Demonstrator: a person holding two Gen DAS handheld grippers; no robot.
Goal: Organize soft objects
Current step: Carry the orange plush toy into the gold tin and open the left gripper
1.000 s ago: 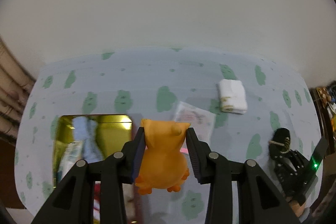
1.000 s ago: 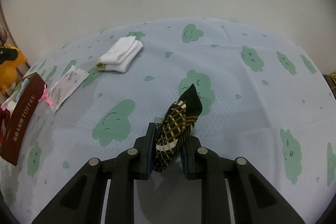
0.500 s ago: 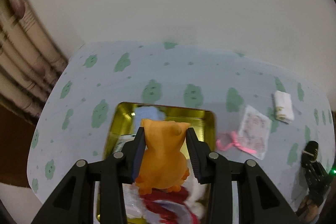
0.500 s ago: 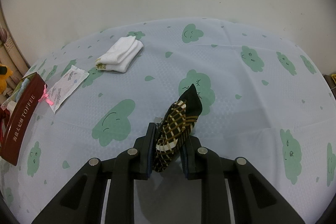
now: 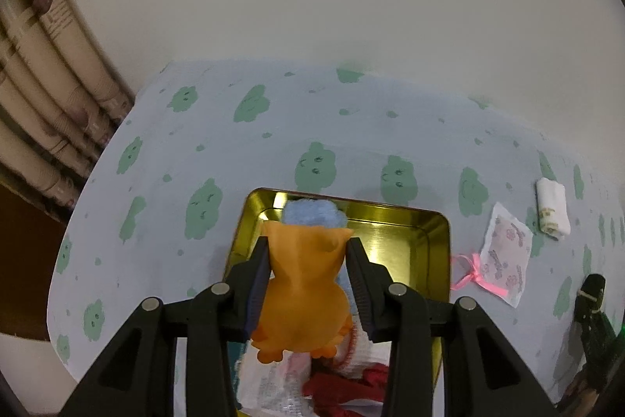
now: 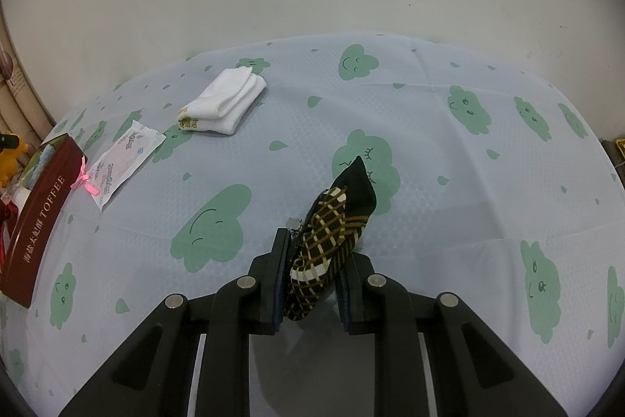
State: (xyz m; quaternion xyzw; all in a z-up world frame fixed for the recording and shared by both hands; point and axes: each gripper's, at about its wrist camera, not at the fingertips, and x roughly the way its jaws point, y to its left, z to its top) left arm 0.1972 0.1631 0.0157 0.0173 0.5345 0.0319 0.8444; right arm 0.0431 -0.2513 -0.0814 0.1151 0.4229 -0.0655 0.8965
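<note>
Left wrist view: my left gripper (image 5: 308, 274) clamps an orange plush toy (image 5: 302, 294) above the gold tin (image 5: 437, 245). The tin contains a blue fuzzy cloth (image 5: 314, 213) at its far end and red fabric (image 5: 343, 387) and white packets (image 5: 265, 383) at its near end.

Right wrist view: my right gripper (image 6: 312, 278) pinches a black plaid pouch (image 6: 332, 237), tip tilted up over the tablecloth (image 6: 449, 151). A folded white towel (image 6: 222, 102) and a sachet (image 6: 125, 153) lie apart; the sachet lies just beside the tin's maroon "TOFFEE" wall (image 6: 37, 221).

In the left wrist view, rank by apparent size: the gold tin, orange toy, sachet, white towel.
1. Gold tin
2. Orange toy, though it is nearest the camera, so it looks bigger than it is
3. Sachet
4. White towel
</note>
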